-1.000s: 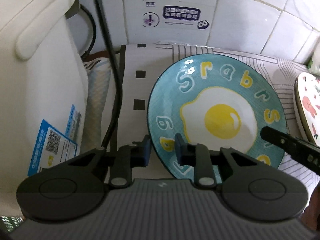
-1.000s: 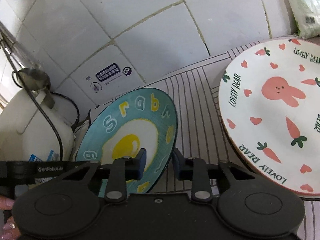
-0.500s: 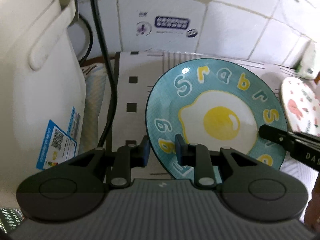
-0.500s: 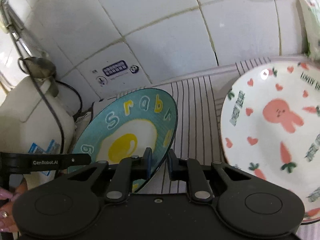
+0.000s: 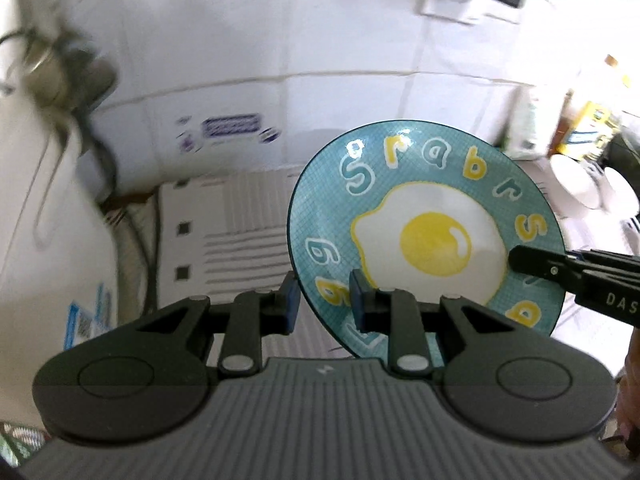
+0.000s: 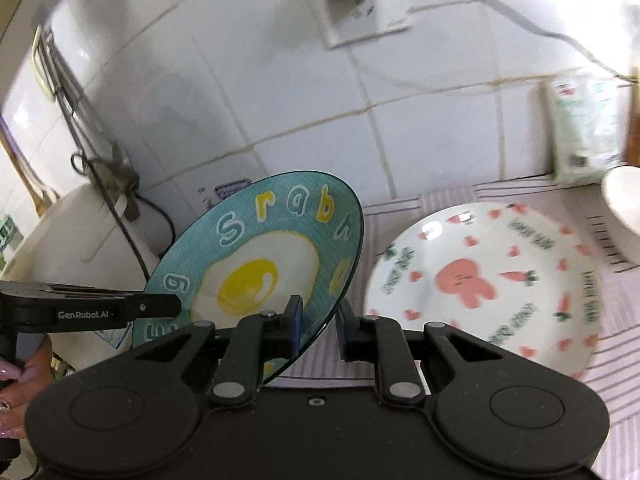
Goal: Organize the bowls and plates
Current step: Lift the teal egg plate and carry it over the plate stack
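Fingers of both the left gripper and right gripper are pinching the teal egg plate, held above the tabletop. Bunny plate and bowls still unsorted, so early days.

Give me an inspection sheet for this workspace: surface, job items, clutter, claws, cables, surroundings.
Surface: striped mat on the counter.
Job's things: egg plate held tilted above the mat; bunny plate lying on the mat; white bowl at the right edge.
Clutter: green-printed packet against the wall; bottles, blurred, far right.
Grippers: left claw and right claw each clamp the egg plate's rim, on opposite sides.
Cables: black cord by the white appliance; a light cable from the wall socket.
Surroundings: white tiled wall with a sticker.
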`<state>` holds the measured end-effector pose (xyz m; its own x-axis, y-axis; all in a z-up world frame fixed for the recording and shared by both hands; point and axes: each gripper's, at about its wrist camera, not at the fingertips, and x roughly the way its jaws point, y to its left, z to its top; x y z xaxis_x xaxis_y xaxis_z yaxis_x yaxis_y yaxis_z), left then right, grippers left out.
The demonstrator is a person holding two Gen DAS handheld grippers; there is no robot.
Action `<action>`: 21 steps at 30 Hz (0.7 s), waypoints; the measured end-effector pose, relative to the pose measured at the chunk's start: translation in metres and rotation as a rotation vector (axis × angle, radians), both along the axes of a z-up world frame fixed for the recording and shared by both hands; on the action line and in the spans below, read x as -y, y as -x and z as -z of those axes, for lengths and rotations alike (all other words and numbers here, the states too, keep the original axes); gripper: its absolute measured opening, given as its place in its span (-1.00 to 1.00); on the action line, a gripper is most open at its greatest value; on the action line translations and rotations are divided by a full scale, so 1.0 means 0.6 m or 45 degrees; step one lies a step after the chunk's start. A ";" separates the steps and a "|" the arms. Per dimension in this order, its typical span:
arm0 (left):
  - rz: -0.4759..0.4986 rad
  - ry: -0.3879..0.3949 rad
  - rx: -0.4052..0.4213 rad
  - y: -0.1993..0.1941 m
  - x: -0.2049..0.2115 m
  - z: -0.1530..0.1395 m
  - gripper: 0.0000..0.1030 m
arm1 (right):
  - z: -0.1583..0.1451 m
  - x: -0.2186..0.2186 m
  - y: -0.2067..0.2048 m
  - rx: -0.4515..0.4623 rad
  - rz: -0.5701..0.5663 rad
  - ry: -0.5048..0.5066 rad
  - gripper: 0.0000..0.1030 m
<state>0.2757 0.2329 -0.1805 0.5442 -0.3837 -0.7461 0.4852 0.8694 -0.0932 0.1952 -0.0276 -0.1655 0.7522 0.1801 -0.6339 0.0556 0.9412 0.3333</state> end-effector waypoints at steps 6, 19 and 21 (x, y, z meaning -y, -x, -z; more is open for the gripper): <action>0.142 0.010 0.011 0.010 0.072 -0.008 -0.53 | -0.024 0.043 0.044 0.035 0.106 0.050 -0.56; 0.306 -0.045 -0.095 -0.008 0.203 0.035 -0.52 | -0.005 0.131 0.101 -0.023 0.310 0.066 -0.54; 0.318 -0.071 -0.108 -0.017 0.218 0.043 -0.52 | 0.003 0.142 0.100 -0.036 0.323 0.056 -0.54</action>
